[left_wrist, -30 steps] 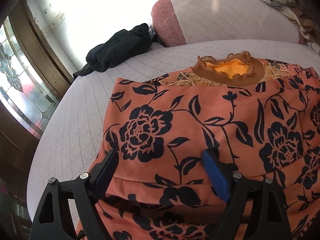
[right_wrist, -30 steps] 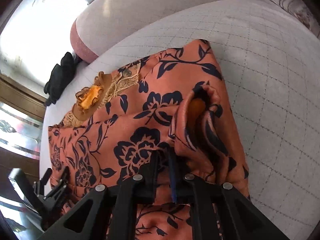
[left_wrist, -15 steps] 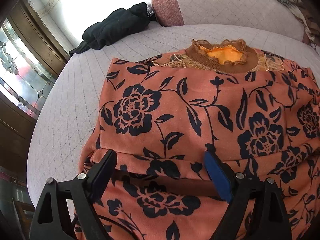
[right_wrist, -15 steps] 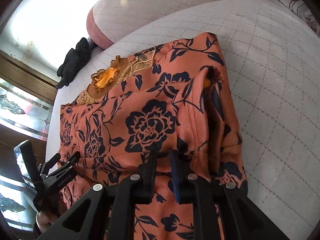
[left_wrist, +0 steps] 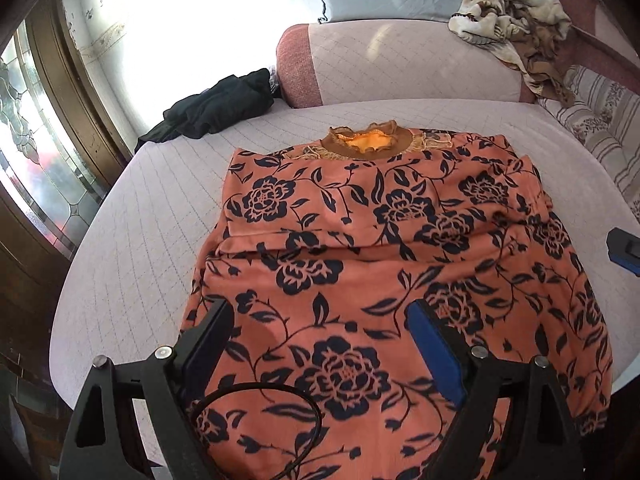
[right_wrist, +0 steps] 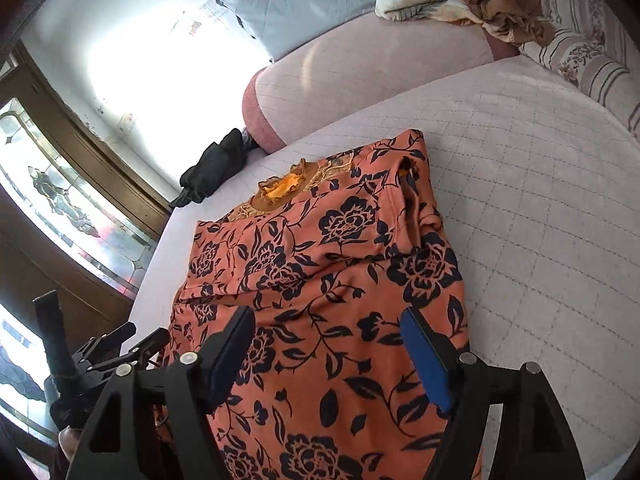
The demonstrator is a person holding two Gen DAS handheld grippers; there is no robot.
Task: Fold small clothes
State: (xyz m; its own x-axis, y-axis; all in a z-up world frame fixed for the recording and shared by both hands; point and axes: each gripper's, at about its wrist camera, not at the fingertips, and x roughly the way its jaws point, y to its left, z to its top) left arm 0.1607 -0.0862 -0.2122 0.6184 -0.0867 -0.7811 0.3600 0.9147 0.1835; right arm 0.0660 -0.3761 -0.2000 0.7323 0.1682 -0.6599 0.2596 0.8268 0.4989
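Note:
An orange dress (left_wrist: pixel 360 208) with dark flower print and a brown collar (left_wrist: pixel 368 142) lies flat on the lilac quilted bed (left_wrist: pixel 140 220), its sides folded in over the body. My left gripper (left_wrist: pixel 320 316) hovers open above the lower part of the dress, nothing between its pads. In the right wrist view the dress (right_wrist: pixel 320 248) lies ahead, its right fold forming a ridge. My right gripper (right_wrist: pixel 326 320) is above the dress's right side, its jaws opening, with no cloth between them. The left gripper (right_wrist: pixel 120 352) shows at the lower left there.
A black garment (left_wrist: pixel 216 108) lies at the bed's far left corner. A pink bolster (left_wrist: pixel 380 64) runs along the back, with a patterned blanket (left_wrist: pixel 512 20) heaped on it. A stained-glass door (left_wrist: pixel 36 152) stands left of the bed. Striped bedding (right_wrist: pixel 592 68) lies at the right.
Both grippers have drawn back and up from the dress. The right jaws, earlier shut on the folded cloth, have let it go and spread wide. The fold stays down on the dress.

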